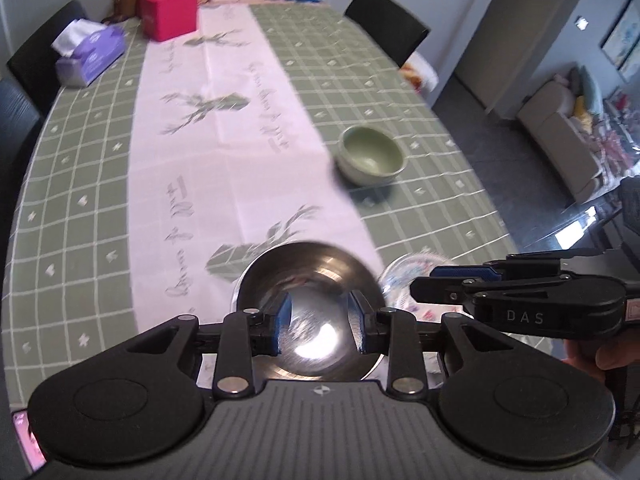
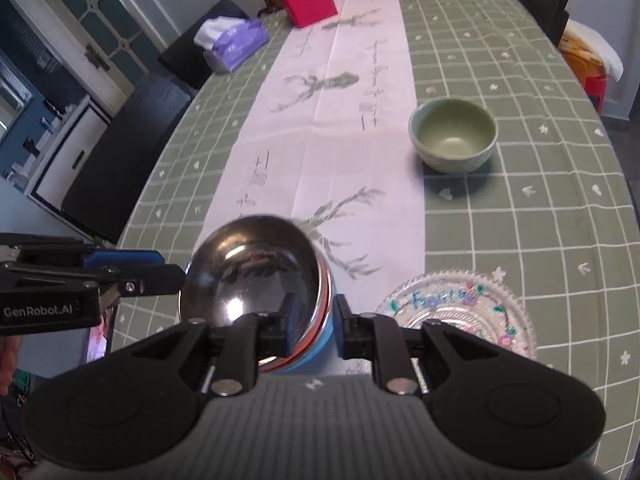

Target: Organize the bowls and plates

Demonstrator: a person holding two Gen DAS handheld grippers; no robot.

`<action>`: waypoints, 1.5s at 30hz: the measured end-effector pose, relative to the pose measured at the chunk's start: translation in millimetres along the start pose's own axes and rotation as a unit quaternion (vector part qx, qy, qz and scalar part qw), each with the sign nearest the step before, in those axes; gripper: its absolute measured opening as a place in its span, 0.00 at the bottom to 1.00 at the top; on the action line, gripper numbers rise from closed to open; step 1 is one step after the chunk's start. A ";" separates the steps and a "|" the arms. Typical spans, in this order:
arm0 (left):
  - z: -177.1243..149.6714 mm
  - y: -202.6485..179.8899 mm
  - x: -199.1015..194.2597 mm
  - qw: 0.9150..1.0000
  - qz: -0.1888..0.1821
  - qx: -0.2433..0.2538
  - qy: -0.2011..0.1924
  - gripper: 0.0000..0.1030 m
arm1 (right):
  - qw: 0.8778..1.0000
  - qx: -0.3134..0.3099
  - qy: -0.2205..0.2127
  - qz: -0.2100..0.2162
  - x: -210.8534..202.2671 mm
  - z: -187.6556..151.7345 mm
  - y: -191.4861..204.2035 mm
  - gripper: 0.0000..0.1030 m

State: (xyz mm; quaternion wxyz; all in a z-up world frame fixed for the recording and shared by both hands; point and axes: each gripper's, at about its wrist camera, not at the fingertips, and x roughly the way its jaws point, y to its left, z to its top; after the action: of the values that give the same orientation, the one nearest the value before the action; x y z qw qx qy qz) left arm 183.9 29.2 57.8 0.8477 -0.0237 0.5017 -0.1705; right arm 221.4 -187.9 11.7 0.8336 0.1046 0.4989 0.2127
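A shiny steel bowl [image 1: 308, 280] [image 2: 248, 272] sits nested on top of a blue bowl [image 2: 320, 340] near the table's front edge. My left gripper [image 1: 320, 320] hovers open over the steel bowl's inside, holding nothing; in the right wrist view it [image 2: 168, 268] shows side-on by the bowl's left rim. My right gripper [image 2: 316, 322] is open and straddles the stack's right rim, its pads not pressing on it; in the left wrist view it [image 1: 424, 280] shows side-on. A patterned glass plate [image 1: 404, 276] [image 2: 460, 312] lies to the right. Farther back stands a green ceramic bowl [image 1: 372, 154] [image 2: 454, 136].
The table wears a green checked cloth [image 2: 520, 200] with a white runner. At the far end are a purple tissue box [image 1: 90, 56] [image 2: 234, 42], a red box [image 1: 170, 14] [image 2: 312, 0] and several jars. Black chairs [image 1: 386, 28] [image 2: 128, 152] line both sides.
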 end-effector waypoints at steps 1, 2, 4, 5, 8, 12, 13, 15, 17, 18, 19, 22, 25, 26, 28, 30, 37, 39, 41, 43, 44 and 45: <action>1.6 -4.7 -1.2 1.000 -0.011 0.006 -0.011 0.36 | 1.000 0.007 -0.011 0.003 -6.0 1.1 -4.9 0.30; 3.5 -9.4 -1.4 0.999 -0.023 0.012 -0.020 0.38 | 1.000 0.014 -0.020 0.007 -10.6 2.2 -9.6 0.31; 7.4 -16.7 0.3 0.998 -0.041 0.015 -0.035 0.42 | 0.998 0.036 -0.041 0.014 -19.8 4.7 -21.6 0.31; 9.7 -20.2 2.4 0.998 -0.051 0.012 -0.045 0.44 | 0.997 0.048 -0.054 0.016 -24.4 6.0 -28.6 0.31; 17.6 -27.3 12.8 0.995 -0.078 -0.001 -0.067 0.45 | 0.993 0.075 -0.093 0.006 -31.5 7.3 -47.8 0.31; 29.3 -36.2 35.1 0.992 -0.080 -0.005 -0.094 0.57 | 0.985 0.107 -0.136 -0.024 -28.3 6.3 -73.8 0.32; 32.9 -38.3 42.1 0.993 -0.071 -0.007 -0.096 0.57 | 0.983 0.115 -0.142 -0.031 -25.4 6.5 -80.7 0.32; 41.0 -39.2 56.2 0.994 -0.060 -0.017 -0.093 0.58 | 0.979 0.126 -0.154 -0.046 -16.9 7.4 -92.0 0.32; 50.0 -36.8 70.3 0.994 -0.057 -0.031 -0.091 0.62 | 0.976 0.132 -0.161 -0.065 -5.9 10.5 -102.2 0.32; 54.3 -35.9 77.1 0.994 -0.056 -0.035 -0.088 0.63 | 0.974 0.137 -0.163 -0.075 0.7 13.1 -108.3 0.32; 58.2 -35.4 83.7 0.994 -0.054 -0.038 -0.085 0.63 | 0.973 0.148 -0.158 -0.080 6.7 16.2 -115.0 0.33; 71.0 -33.4 104.3 0.995 -0.042 -0.046 -0.073 0.63 | 0.973 0.184 -0.133 -0.044 19.2 27.5 -133.4 0.33; 85.3 -27.7 125.2 0.995 -0.029 -0.072 -0.063 0.63 | 0.971 0.197 -0.128 -0.041 31.2 40.2 -142.5 0.33; 89.5 -25.5 131.5 0.995 -0.027 -0.080 -0.059 0.63 | 0.970 0.203 -0.127 -0.041 35.9 44.1 -146.3 0.33; 98.0 -22.0 145.7 0.995 -0.021 -0.089 -0.047 0.63 | 0.967 0.222 -0.120 -0.024 46.3 50.4 -155.6 0.33; 103.4 -21.5 156.7 0.996 -0.012 -0.085 -0.037 0.62 | 0.962 0.248 -0.113 -0.009 56.6 55.3 -164.3 0.33; 119.3 -18.4 188.7 0.998 0.007 -0.067 -0.007 0.48 | 0.962 0.259 -0.088 -0.005 85.8 69.9 -172.4 0.32; 123.1 -16.5 196.5 0.998 0.011 -0.070 0.000 0.45 | 0.962 0.260 -0.082 -0.002 91.5 72.4 -173.4 0.30; 125.4 -14.6 202.4 0.997 0.011 -0.074 0.005 0.40 | 0.963 0.257 -0.080 -0.005 94.6 74.9 -173.7 0.28; 127.5 -14.6 207.5 0.997 0.011 -0.072 0.009 0.39 | 0.964 0.254 -0.079 -0.007 96.5 76.5 -174.4 0.27; 128.9 -15.2 210.1 0.998 0.013 -0.068 0.011 0.38 | 0.964 0.254 -0.078 -0.007 97.9 77.5 -174.9 0.25; 129.6 -15.4 212.1 0.998 0.014 -0.067 0.013 0.37 | 0.964 0.254 -0.076 -0.007 98.7 78.0 -175.0 0.25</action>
State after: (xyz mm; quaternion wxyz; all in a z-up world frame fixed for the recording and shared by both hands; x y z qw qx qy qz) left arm 384.1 -68.6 -53.5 0.8398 -0.0707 0.5237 -0.1247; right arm 374.2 -295.0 -96.2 0.8165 0.3259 0.4721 0.0647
